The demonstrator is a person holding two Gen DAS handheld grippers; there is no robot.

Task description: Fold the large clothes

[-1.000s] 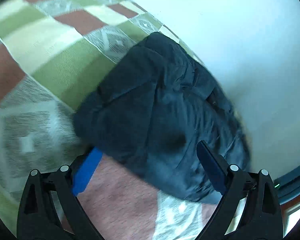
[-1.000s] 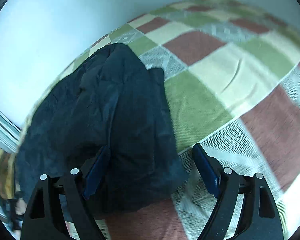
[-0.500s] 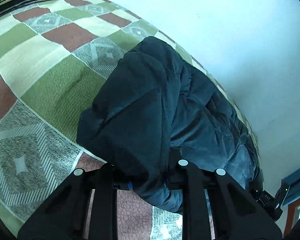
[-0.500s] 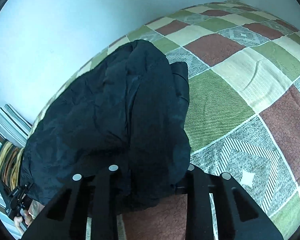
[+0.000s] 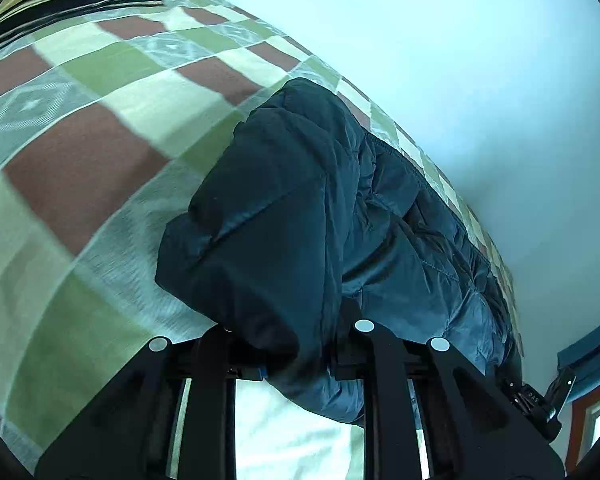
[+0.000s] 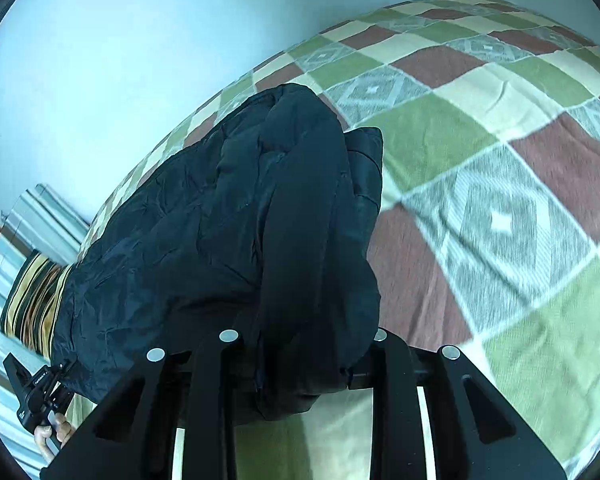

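A dark navy puffer jacket (image 5: 300, 200) lies bunched on a checked bedspread (image 5: 80, 160) close to a pale wall. My left gripper (image 5: 296, 360) is shut on the jacket's near edge, and the fabric bulges out between its jaws. In the right wrist view the same jacket (image 6: 228, 208) stretches away to the left, with my right gripper (image 6: 300, 364) shut on a thick fold of its near edge. The pads of both grippers are buried in cloth. Each gripper also shows small in the other's view: the right gripper (image 5: 540, 396) and the left gripper (image 6: 40, 396).
The green, brown and cream bedspread (image 6: 500, 160) spreads wide to the right of the jacket. A pale wall (image 5: 420, 60) runs right along the jacket's far side. A striped yellow-and-black pillow (image 6: 32, 300) sits at the bed's end. Fingers of a hand (image 6: 56, 432) hold the left gripper.
Both grippers stood open around the jacket's near edge a second ago and have since shut on it. The left one has then moved with the fabric, and the bed looks blurred.
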